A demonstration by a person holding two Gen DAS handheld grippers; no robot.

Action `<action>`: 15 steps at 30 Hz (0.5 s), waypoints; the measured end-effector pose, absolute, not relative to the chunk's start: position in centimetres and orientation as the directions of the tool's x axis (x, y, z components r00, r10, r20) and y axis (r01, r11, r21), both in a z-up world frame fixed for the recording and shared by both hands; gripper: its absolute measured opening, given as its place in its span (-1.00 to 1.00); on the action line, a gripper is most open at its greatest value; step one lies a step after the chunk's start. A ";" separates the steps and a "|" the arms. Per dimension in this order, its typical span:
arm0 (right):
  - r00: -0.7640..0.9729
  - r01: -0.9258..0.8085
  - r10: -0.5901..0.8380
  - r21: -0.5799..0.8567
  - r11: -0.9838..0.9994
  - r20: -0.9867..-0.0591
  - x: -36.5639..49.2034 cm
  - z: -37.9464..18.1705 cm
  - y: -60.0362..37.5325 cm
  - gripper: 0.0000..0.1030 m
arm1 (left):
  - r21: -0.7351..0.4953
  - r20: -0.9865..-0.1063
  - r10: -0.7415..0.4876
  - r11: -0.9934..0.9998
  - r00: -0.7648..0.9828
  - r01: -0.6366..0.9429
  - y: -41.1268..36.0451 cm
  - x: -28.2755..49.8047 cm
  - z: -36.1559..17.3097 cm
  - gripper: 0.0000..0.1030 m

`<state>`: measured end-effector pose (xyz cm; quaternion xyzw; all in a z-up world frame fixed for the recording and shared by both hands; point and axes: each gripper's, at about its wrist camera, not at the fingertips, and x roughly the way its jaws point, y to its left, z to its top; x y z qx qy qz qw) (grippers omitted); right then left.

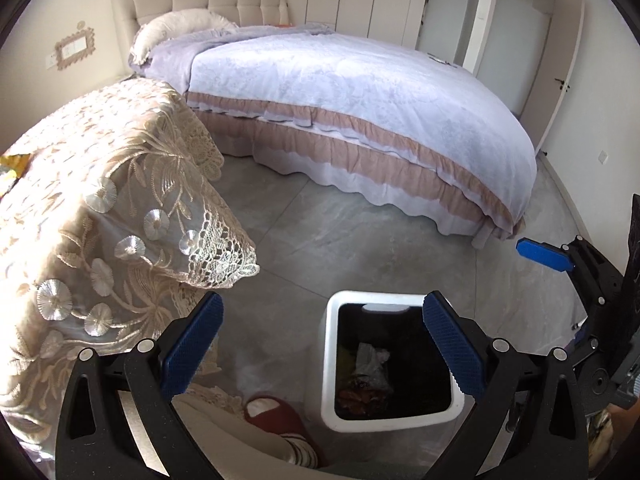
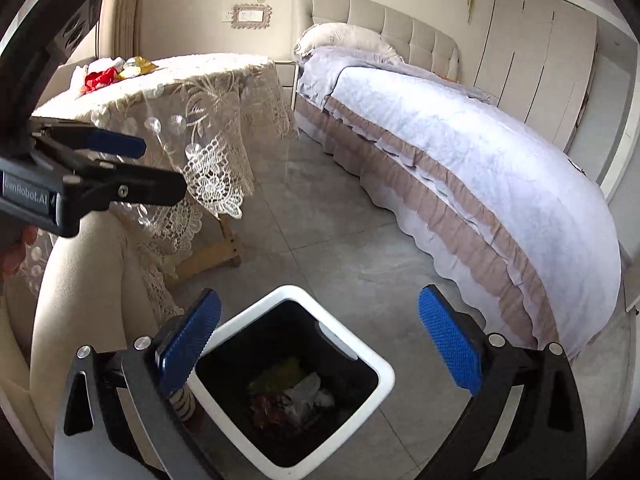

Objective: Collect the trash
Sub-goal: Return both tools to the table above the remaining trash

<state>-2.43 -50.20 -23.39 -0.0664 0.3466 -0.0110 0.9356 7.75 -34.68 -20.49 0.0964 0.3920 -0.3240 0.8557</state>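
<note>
A white square bin (image 1: 329, 364) with a black liner stands on the grey floor, directly below both grippers. Crumpled paper and wrappers (image 2: 296, 396) lie at its bottom. My left gripper (image 1: 320, 344) is open above the bin, nothing between its blue pads. My right gripper (image 2: 318, 344) is also open and empty over the bin's mouth. In the right wrist view the left gripper (image 2: 164, 168) reaches in from the left edge. One blue pad (image 1: 544, 256) of the right gripper shows at the right of the left wrist view. Red, white and yellow wrappers (image 2: 116, 70) lie on the lace-covered table (image 2: 208, 92).
A bed (image 1: 360, 92) with a lilac cover fills the far side, with grey floor (image 2: 328, 220) between it and the table. A person's leg (image 2: 80, 300) in cream trousers and a red slipper (image 1: 276, 416) are just left of the bin. Wardrobe doors (image 2: 532, 60) line the back wall.
</note>
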 end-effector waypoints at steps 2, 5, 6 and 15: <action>0.786 -0.033 -0.043 -0.111 0.993 -0.617 -1.7 -22.0 -49.9 0.91 | -0.084 -0.720 -0.472 0.787 0.508 0.612 -33.7 7.9 -19.7 0.91; 0.822 -0.065 0.010 -0.075 0.995 -0.569 -0.4 -20.0 -48.8 0.91 | -0.057 -0.695 -0.447 0.814 0.562 0.577 -31.9 8.1 -18.3 0.91; 0.835 -0.077 0.029 -0.065 0.995 -0.550 0.1 -19.3 -48.3 0.91 | -0.044 -0.687 -0.434 0.825 0.583 0.563 -31.2 8.3 -17.8 0.91; 0.859 -0.251 0.198 -0.051 0.967 -0.472 4.3 -15.7 -41.9 0.91 | 0.050 -0.637 -0.244 0.934 0.731 0.355 -22.7 9.9 -13.8 0.91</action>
